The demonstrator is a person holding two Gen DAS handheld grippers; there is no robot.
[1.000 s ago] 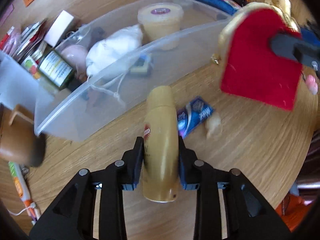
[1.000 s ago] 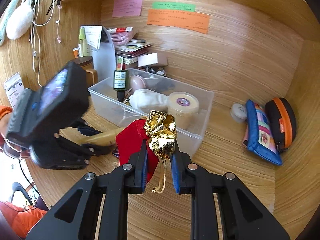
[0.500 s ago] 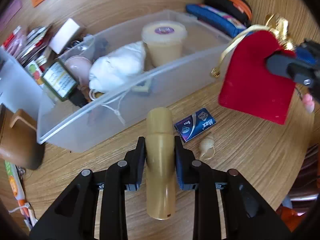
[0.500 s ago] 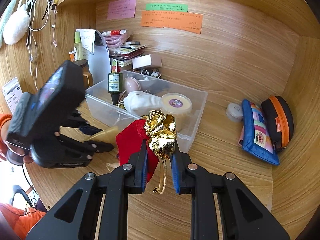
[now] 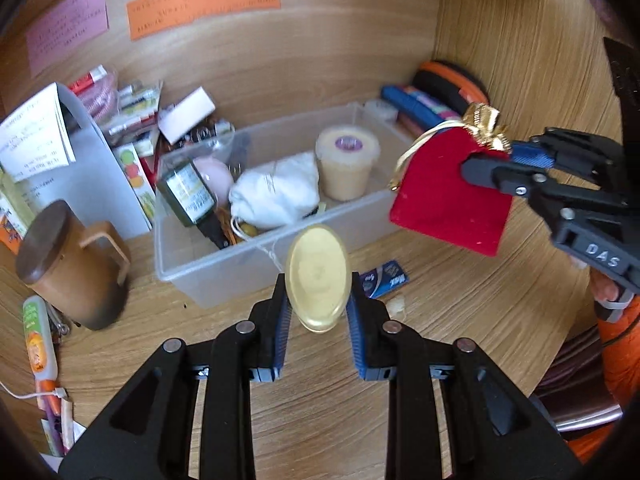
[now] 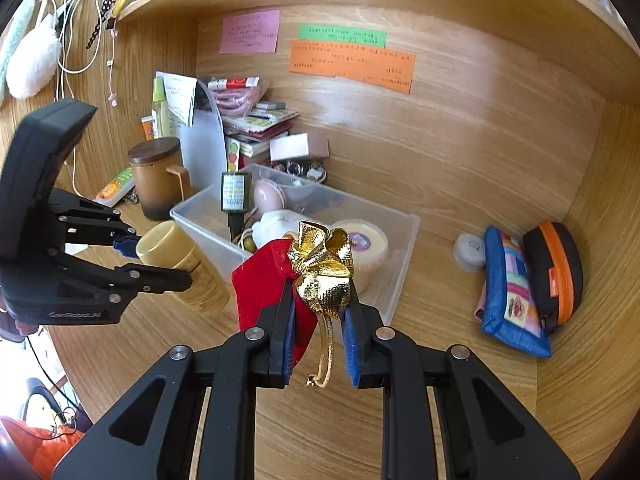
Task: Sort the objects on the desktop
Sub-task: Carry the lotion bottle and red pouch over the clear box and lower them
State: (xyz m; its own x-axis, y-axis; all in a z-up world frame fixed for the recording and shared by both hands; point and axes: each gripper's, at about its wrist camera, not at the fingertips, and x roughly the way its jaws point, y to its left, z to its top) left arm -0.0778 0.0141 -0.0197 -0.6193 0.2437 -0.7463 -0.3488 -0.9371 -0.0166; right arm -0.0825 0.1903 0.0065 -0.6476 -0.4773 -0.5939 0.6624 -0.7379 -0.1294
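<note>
My desk [image 6: 460, 368] is crowded, and the clear plastic bin [image 5: 224, 268] in the middle of it is the target for what I'm carrying. It already holds a white cloth bundle [image 5: 276, 196], a cream tub [image 5: 347, 162] and a dark green bottle [image 5: 188, 196], so the free space is tight. My left gripper [image 5: 318, 304] is clamped on the gold bottle [image 5: 318, 276], jaws having just squeezed in a touch, pads pressed against both of its sides, the bottle up off the wood just in front of the bin's near wall. Its smooth rounded body looks slippery to me, so I keep the squeeze firm and carry it over the wall before tilting it down into a gap, probably toward the front right corner. My right gripper [image 6: 318, 312] is closed as far as it goes on the gold ruffled neck of the red velvet pouch [image 6: 266, 280], which dangles in the air near the bin's right end, its gold cord [image 6: 326, 356] hanging loose. I should watch that cord so it doesn't snag the rim. The blue packet [image 5: 384, 280] and a small pale shell-like piece [image 5: 396, 305] lie on the wood beside the bottle, waiting.
</note>
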